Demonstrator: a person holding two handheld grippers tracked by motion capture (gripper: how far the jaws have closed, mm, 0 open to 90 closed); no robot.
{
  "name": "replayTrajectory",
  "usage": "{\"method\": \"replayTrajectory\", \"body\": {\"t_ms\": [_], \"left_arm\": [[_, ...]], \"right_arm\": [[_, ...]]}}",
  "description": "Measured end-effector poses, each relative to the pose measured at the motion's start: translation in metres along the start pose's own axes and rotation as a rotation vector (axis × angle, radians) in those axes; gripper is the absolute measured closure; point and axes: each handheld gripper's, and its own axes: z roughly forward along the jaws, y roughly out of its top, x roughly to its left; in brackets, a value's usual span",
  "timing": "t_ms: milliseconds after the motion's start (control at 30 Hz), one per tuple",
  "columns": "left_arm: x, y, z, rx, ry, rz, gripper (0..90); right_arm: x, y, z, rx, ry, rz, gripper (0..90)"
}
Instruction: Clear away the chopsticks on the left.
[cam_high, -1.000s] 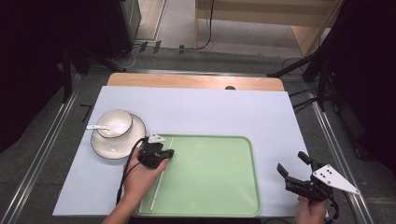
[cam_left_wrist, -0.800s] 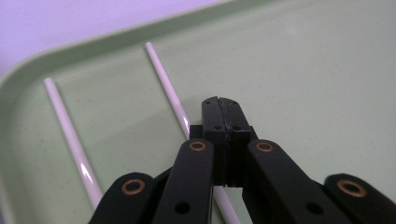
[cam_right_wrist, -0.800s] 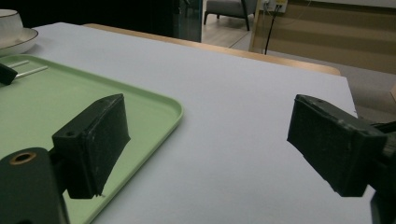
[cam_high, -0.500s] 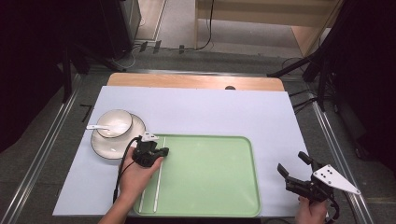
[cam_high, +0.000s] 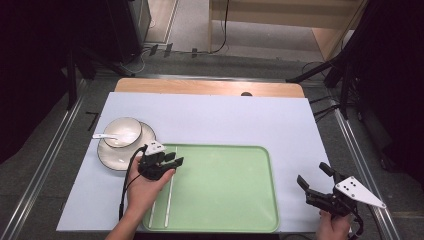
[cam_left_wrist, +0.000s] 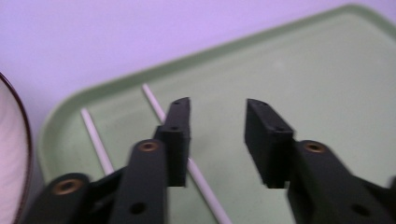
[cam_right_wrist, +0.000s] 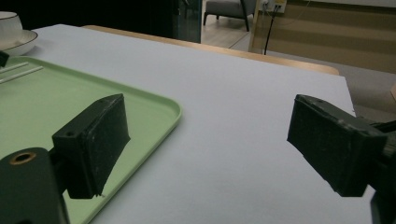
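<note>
Two thin white chopsticks (cam_high: 161, 199) lie side by side, a little apart, on the left part of a green tray (cam_high: 235, 200). They run roughly from the tray's near edge toward its far edge. In the left gripper view both sticks rest flat on the tray, and one passes under a jaw of the left hand-held gripper (cam_left_wrist: 217, 140).

That left hand-held gripper (cam_high: 167, 162) sits over the far ends of the chopsticks, held in the person's left hand (cam_high: 142, 187). Its jaws stand apart with bare tray between them, and they grasp nothing.

Just beyond the tray's far left corner, a white bowl (cam_high: 122, 131) sits on a saucer (cam_high: 107, 155), with a white spoon (cam_high: 102, 136) resting across the bowl's left rim. All of this stands on a pale counter (cam_high: 225, 120).

The right hand-held gripper (cam_high: 315, 182) hangs near the counter's right front corner, well apart from the tray. Its jaws are spread wide and empty.

Judging by how things lie, the chopsticks appear already set down on the tray. The bowl, saucer and spoon are still outside it, so if the work is loading the tray, most of it seems left to do.
</note>
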Motion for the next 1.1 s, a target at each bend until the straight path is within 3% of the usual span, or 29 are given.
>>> {"method": "replayTrajectory", "body": {"t_ms": [33, 67, 100, 133, 200, 233, 300, 633, 1100], "left_arm": [[0.001, 0.002, -0.009, -0.032, -0.02, -0.029, 39.5], [0.001, 0.002, -0.009, -0.032, -0.02, -0.029, 30.3], [0.002, 0.003, -0.014, -0.041, -0.027, -0.043, 30.3], [0.003, 0.003, -0.019, -0.055, -0.053, -0.046, 11.8], [0.004, 0.002, -0.022, -0.055, -0.07, -0.033, 7.4], [0.005, 0.0, -0.026, -0.073, -0.083, -0.032, 0.0], [0.012, -0.003, -0.038, -0.133, -0.104, -0.04, 0.0], [0.027, -0.023, -0.07, -0.189, -0.078, -0.008, 0.0], [0.042, -0.046, -0.101, -0.188, -0.04, 0.019, 0.0]], "right_arm": [[0.0, 0.0, 0.0, 0.0, 0.001, 0.0, 12.7], [0.0, 0.0, 0.0, 0.0, 0.001, 0.0, 12.7], [0.0, 0.0, 0.0, 0.001, 0.002, 0.0, 12.7], [0.0, 0.0, 0.0, 0.001, 0.003, 0.002, 12.7], [0.0, 0.0, 0.0, 0.0, 0.003, 0.002, 12.7], [0.0, 0.0, 0.0, 0.0, 0.001, 0.003, 12.7], [0.0, 0.0, 0.0, 0.0, 0.001, 0.002, 12.7], [0.0, 0.0, 0.0, 0.003, 0.002, 0.002, 12.7], [0.001, 0.0, 0.0, 0.001, 0.001, 0.003, 12.7]]}}
